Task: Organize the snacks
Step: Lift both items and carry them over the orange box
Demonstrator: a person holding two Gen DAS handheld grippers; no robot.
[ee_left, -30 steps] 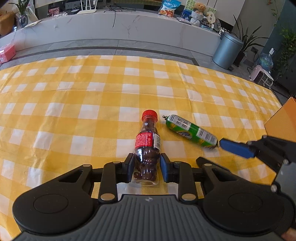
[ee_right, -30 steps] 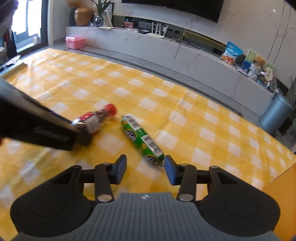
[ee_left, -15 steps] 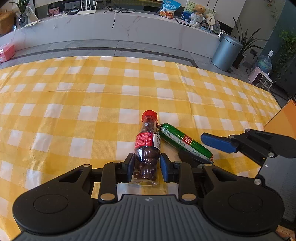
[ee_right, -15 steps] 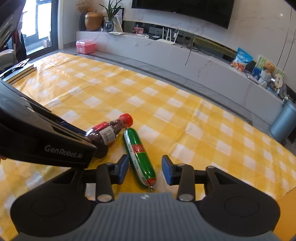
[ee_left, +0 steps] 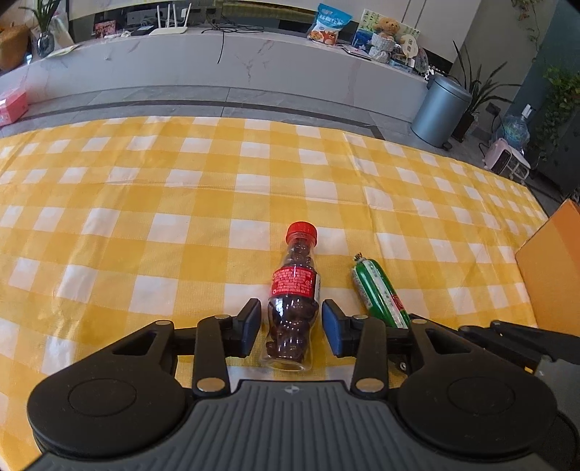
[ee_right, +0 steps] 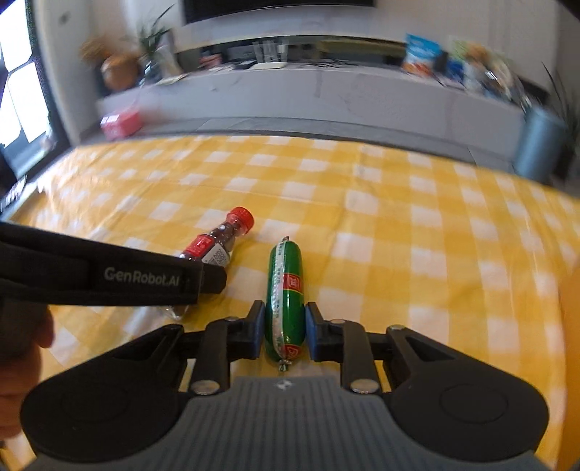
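Note:
A small clear bottle (ee_left: 291,300) with a red cap and red label, filled with dark candies, lies on the yellow checked cloth. My left gripper (ee_left: 291,328) straddles its base; its fingers stand a little off the sides, open. A green sausage stick (ee_left: 380,291) lies just right of the bottle. In the right wrist view my right gripper (ee_right: 282,331) has its fingers tight against the sausage (ee_right: 285,297), shut on it near its rear end. The bottle (ee_right: 217,242) lies to its left, partly hidden by the left gripper's body.
An orange box (ee_left: 554,275) stands at the table's right edge. The yellow checked cloth (ee_left: 145,203) covers the whole table. Beyond it are a grey floor, a white counter with snack bags (ee_left: 328,23) and a grey bin (ee_left: 440,108).
My right gripper has turned and closed on the sausage, which now points straight ahead between its fingers. My left gripper's fingers have opened slightly around the bottle's base.

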